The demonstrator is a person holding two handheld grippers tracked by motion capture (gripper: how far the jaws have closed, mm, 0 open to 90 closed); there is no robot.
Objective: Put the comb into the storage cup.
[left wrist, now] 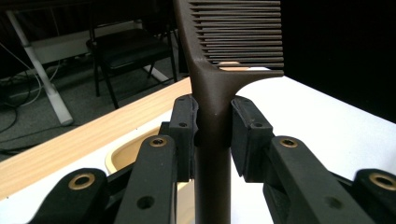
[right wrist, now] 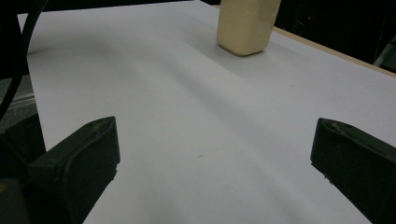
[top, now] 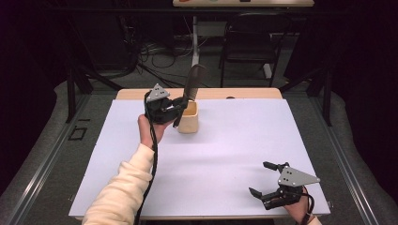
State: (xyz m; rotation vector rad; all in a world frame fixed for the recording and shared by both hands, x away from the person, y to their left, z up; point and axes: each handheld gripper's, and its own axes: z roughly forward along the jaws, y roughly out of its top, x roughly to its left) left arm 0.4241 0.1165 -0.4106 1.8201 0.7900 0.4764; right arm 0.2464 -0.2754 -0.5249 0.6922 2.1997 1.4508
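A dark brown comb (top: pixel 193 82) stands upright over a cream cup (top: pixel 190 118) at the back of the white sheet (top: pixel 225 154). My left gripper (top: pixel 180 107) is shut on the comb's handle, just left of the cup's rim. In the left gripper view the comb (left wrist: pixel 212 88) rises between the pads (left wrist: pixel 183 126), teeth pointing right, with the cup's rim (left wrist: pixel 123 156) below. My right gripper (top: pixel 263 178) rests open near the front right of the sheet. Its view shows the spread fingers (right wrist: pixel 84 154) and the cup (right wrist: pixel 245 25) far off.
The wooden table edge (top: pixel 244 93) runs along the back of the sheet. A black folding chair (top: pixel 248 47) and tangled cables (top: pixel 155 56) lie on the floor beyond. Dark metal frame legs stand at both sides of the table.
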